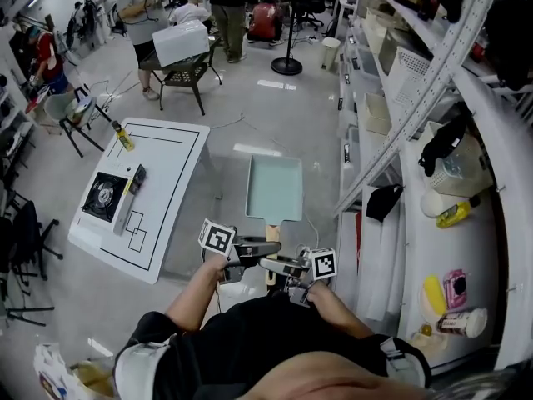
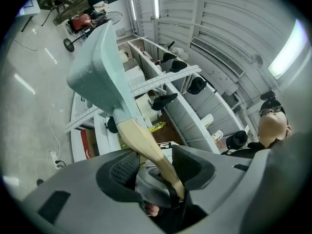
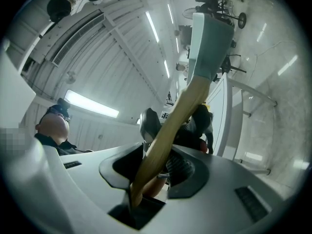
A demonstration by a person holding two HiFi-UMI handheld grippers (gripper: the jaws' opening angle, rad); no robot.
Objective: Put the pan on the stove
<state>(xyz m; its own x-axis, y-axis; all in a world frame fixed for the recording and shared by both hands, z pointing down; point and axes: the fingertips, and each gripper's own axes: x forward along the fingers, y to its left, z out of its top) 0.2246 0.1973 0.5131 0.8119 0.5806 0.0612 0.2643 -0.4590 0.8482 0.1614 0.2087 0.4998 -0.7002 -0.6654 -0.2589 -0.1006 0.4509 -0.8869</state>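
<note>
I hold a pale green square pan [image 1: 273,188] in the air by its wooden handle [image 1: 271,233], over the floor beside the shelves. My right gripper [image 1: 275,263] is shut on the handle; in the right gripper view the handle [image 3: 168,130] fills the gap between the pads of the right gripper [image 3: 155,167]. My left gripper [image 1: 254,248] stands open around the handle [image 2: 146,143], which lies against one pad of the left gripper [image 2: 156,162] with a gap on the other side. The black stove [image 1: 104,197] sits on the white table [image 1: 166,215] to the left.
A yellow bottle [image 1: 122,137] and a dark bar [image 1: 132,190] lie on the table. White shelving [image 1: 391,140] with bottles, hats and boxes runs along the right. People, chairs and a fan stand [image 1: 287,65] are at the far end.
</note>
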